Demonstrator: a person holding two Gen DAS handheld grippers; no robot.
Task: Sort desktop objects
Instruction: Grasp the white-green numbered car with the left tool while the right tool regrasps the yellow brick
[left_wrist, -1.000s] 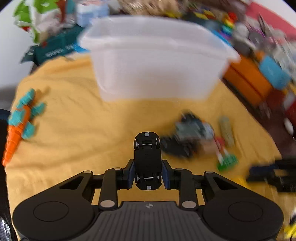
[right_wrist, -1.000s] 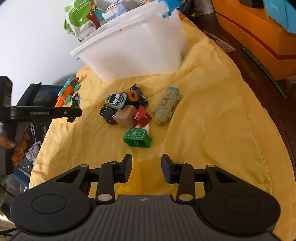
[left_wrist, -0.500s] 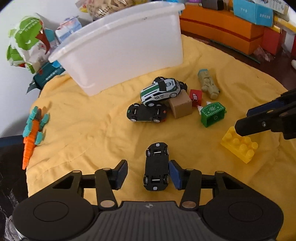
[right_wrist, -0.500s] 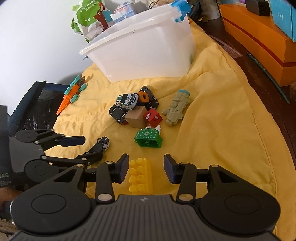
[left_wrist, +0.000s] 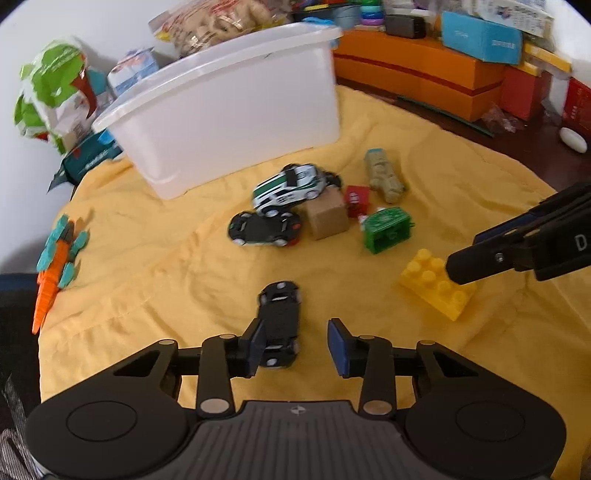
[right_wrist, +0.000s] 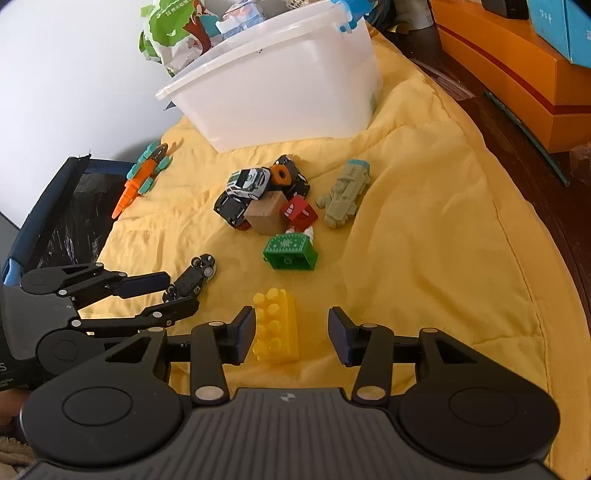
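Note:
My left gripper (left_wrist: 297, 341) is open; a small black toy car (left_wrist: 279, 324) lies upside down on the yellow cloth (left_wrist: 147, 258) between its fingers, against the left one. It also shows in the right wrist view (right_wrist: 192, 278). My right gripper (right_wrist: 291, 334) is open around a yellow building brick (right_wrist: 275, 326), nearer its left finger. The brick also shows in the left wrist view (left_wrist: 436, 282). A pile of toys lies ahead: a white-green car (left_wrist: 291, 188), a black car (left_wrist: 264, 230), a brown cube (left_wrist: 327, 216), a red block (left_wrist: 356, 199), a green block (left_wrist: 388, 229) and a tan figure (left_wrist: 384, 175).
A white plastic bin (left_wrist: 229, 110) stands at the back of the cloth. An orange and teal toy (left_wrist: 55, 258) lies at the left edge. Orange boxes (left_wrist: 417, 81) and snack bags (left_wrist: 55, 92) sit behind. A dark bag (right_wrist: 55, 206) is left of the cloth.
My left gripper lowered the black car to the cloth and opened, letting it go. My right gripper moved forward and opened wider around the yellow brick.

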